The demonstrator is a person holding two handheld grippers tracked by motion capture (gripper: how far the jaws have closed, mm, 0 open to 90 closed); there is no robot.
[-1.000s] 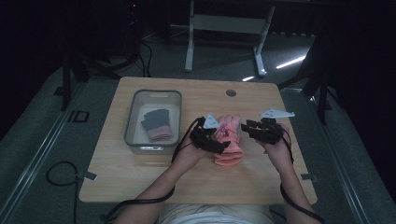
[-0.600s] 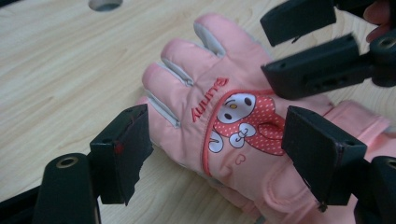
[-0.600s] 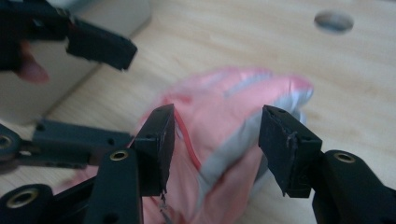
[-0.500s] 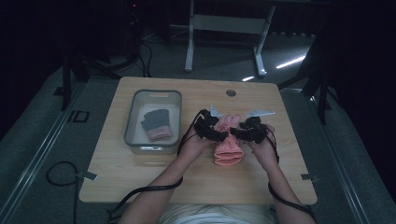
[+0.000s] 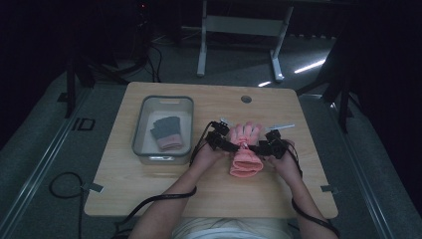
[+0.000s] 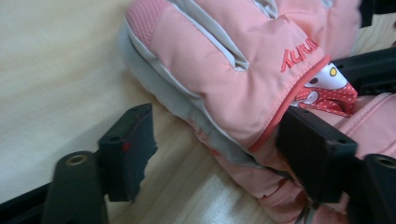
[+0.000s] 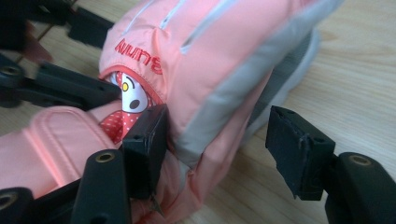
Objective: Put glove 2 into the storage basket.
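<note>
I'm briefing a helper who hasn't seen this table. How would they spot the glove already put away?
On the pale wooden table, find the grey rectangular plastic bin left of the person's hands. The dark grey knit glove with a pink cuff lies inside it, unlike the padded pink ski glove out on the tabletop.

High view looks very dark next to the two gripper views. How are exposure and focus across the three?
High view: dim, with black surroundings; the wooden table and pink glove are readable but soft. Left gripper view: bright and evenly lit, the glove's red lettering sharp, the near jaws slightly soft. Right gripper view: equally bright, the glove crisp, the left gripper blurred.
</note>
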